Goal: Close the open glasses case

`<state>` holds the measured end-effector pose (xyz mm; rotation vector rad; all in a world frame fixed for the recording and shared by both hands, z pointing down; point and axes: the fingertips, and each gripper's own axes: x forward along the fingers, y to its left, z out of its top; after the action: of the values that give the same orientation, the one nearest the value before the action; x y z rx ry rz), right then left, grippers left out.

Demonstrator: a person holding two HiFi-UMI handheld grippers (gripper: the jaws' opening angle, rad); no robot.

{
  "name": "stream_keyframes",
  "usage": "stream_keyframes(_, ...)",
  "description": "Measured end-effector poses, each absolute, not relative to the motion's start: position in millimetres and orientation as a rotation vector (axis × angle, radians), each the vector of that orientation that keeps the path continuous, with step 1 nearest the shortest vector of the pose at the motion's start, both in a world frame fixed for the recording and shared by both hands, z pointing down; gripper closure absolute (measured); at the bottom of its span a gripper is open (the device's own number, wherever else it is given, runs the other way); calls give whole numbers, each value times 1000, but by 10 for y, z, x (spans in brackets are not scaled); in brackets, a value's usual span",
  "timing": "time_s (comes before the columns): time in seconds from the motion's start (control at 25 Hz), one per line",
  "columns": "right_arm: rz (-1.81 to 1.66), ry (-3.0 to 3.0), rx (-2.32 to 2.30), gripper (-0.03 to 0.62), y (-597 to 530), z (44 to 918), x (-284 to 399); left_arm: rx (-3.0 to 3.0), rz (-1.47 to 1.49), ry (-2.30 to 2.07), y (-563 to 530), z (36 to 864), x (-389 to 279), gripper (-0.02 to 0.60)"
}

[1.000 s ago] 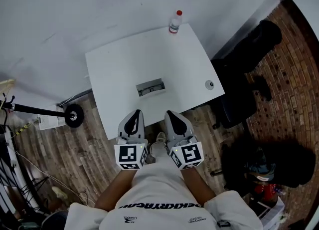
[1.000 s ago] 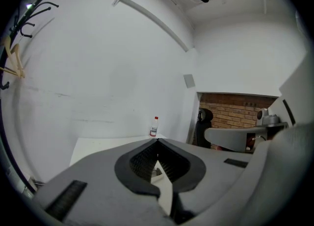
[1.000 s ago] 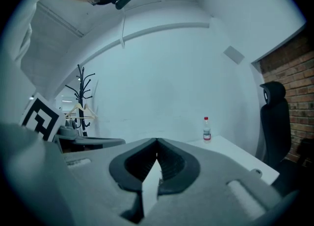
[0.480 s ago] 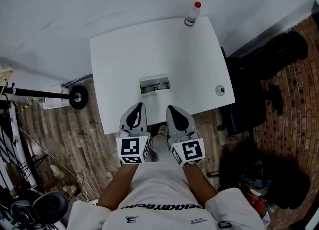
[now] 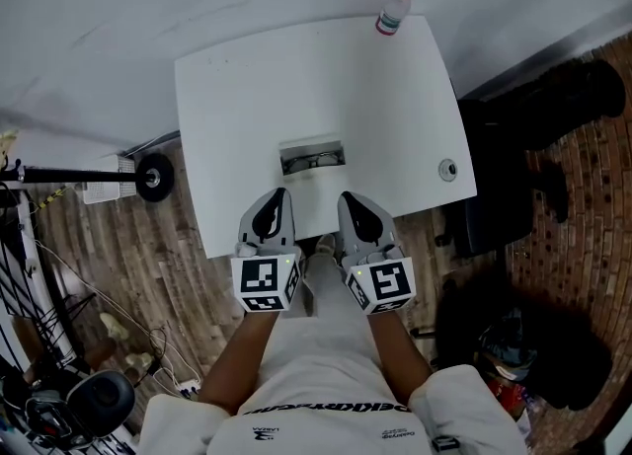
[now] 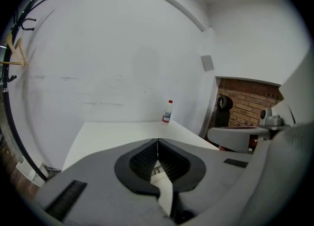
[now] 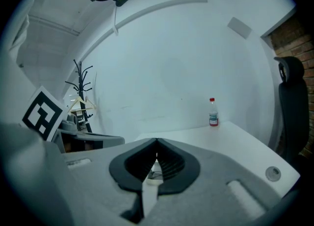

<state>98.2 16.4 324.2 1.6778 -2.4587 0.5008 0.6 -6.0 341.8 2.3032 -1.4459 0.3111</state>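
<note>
The open glasses case (image 5: 312, 158) lies near the front middle of the white table (image 5: 237, 98), with dark glasses inside and its lid standing up at the back. My left gripper (image 5: 277, 194) and right gripper (image 5: 349, 198) sit side by side at the table's near edge, just short of the case. Both are shut with their jaw tips touching and nothing between them. In the left gripper view the left gripper (image 6: 157, 141) hides most of the case; a sliver of the case (image 7: 155, 174) shows through the right gripper (image 7: 157, 142) in the right gripper view.
A small bottle with a red cap (image 5: 394, 11) stands at the table's far right corner. A round grey disc (image 5: 448, 169) lies near the right edge. A black chair (image 5: 513, 187) stands to the right, a wheeled stand (image 5: 148, 178) to the left.
The view has drifted so the table sits closer and more centred. Both grippers have edged forward toward the case and stay shut.
</note>
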Motion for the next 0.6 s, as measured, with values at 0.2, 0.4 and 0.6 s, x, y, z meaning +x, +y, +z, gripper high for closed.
stream_keyframes(0.2, 523, -2430, 1676, 592, 108, 3397, 858, 2299, 324, -1415, -145, 3579, -121, 581)
stream_keyframes(0.4, 529, -2409, 1682, 592, 67, 3492, 734, 2288, 321, -1380, -263, 3744, -224, 560)
stream_keyframes(0.6, 535, -2382, 1705, 592, -10, 3606, 742, 2290, 327, -1366, -380, 3956, -242, 547)
